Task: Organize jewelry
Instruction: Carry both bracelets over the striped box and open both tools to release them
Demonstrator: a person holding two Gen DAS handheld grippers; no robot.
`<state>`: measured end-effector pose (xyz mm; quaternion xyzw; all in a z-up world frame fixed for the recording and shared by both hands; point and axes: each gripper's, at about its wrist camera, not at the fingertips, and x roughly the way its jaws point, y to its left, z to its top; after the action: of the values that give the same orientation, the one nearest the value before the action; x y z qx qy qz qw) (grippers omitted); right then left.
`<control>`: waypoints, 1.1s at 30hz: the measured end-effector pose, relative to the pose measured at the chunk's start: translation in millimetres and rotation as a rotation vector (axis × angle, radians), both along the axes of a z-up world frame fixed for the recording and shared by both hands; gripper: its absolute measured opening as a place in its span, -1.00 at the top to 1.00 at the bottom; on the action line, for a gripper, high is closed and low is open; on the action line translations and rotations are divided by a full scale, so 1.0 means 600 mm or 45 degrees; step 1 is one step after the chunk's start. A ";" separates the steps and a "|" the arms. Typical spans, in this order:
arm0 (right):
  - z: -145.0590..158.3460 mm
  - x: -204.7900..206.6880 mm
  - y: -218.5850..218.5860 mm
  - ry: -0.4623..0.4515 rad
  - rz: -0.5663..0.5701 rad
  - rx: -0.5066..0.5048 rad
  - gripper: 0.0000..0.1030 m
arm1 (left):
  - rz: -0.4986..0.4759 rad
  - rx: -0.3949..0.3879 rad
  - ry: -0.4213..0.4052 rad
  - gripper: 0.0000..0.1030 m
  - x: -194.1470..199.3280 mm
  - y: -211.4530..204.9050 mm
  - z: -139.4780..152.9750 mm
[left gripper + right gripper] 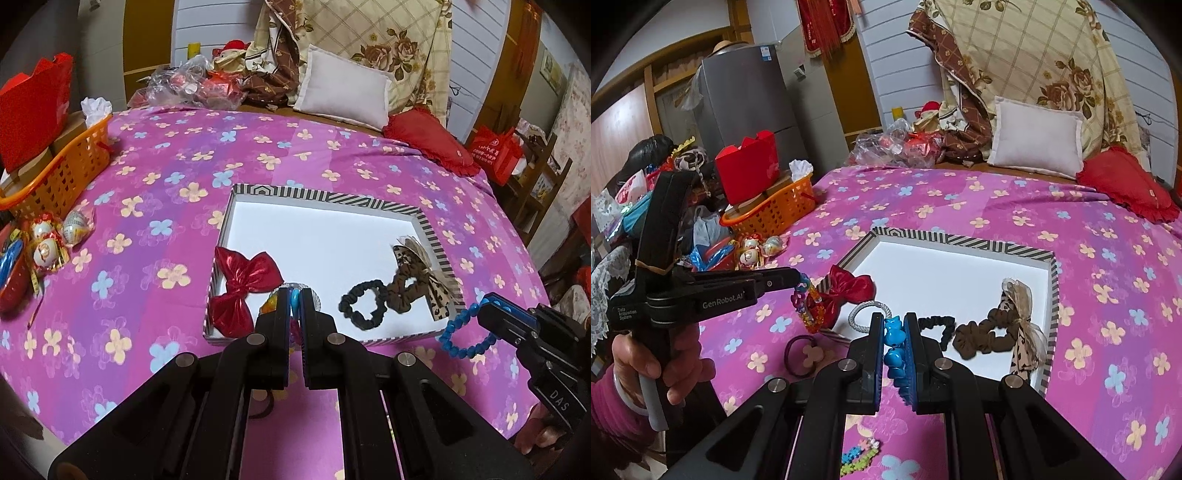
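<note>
Grippers angled down toward the tray (436, 236) on the pink bedspread (147, 229), one from each side of its near edge. The left gripper (802, 284) reached in level from the tray's left, a hand (653, 369) wrapped round its grip, and its fingers were pressed together on a multicoloured bracelet (809, 306) that dangled from the tips just above the tray's near-left corner. In the left wrist view only a blue bead and some colours of it showed between the closed fingers (282, 306).

The right gripper (480, 306) came in at the tray's near-right corner, pinching a blue bracelet (461, 332); the loop hung below the tips, just outside the tray rim. In its own view the blue beads (895, 350) ran up the narrow gap between the two pads.

Inside the tray, a red bow (243, 284) lay at the near-left corner over the rim, a clear hair tie (866, 314) beside it, a black scrunchie (364, 302) near the front middle, and a brown scrunchie (404, 284) touching a leopard bow (424, 273) against the right wall. On the bedspread just left of the tray's front lay a purple hair tie (803, 354), and nearer the camera a small bead bracelet (858, 456).
</note>
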<state>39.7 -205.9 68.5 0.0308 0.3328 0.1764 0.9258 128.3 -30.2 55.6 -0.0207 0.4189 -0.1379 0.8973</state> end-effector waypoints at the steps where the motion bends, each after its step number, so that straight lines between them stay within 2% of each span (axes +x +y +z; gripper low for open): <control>1: -0.001 0.004 0.000 0.002 0.000 0.000 0.81 | -0.002 0.003 -0.001 0.93 0.004 -0.002 0.001; 8: -0.005 0.046 0.001 0.024 -0.006 -0.008 0.81 | 0.004 -0.012 0.031 0.93 0.042 -0.012 -0.003; 16: -0.033 0.113 0.006 0.079 -0.010 -0.016 0.81 | 0.007 -0.015 0.069 0.93 0.095 -0.036 -0.020; 22: -0.073 0.166 0.013 0.149 -0.014 -0.021 0.81 | 0.020 -0.013 0.118 0.93 0.126 -0.042 -0.049; 33: -0.173 0.228 0.010 0.338 -0.035 -0.025 0.81 | 0.033 0.024 0.226 0.92 0.128 -0.030 -0.118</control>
<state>176.3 -199.8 -35.6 0.0494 0.4536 0.1548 0.8763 205.3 -48.3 -15.5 -0.0299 0.4979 -0.1198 0.8584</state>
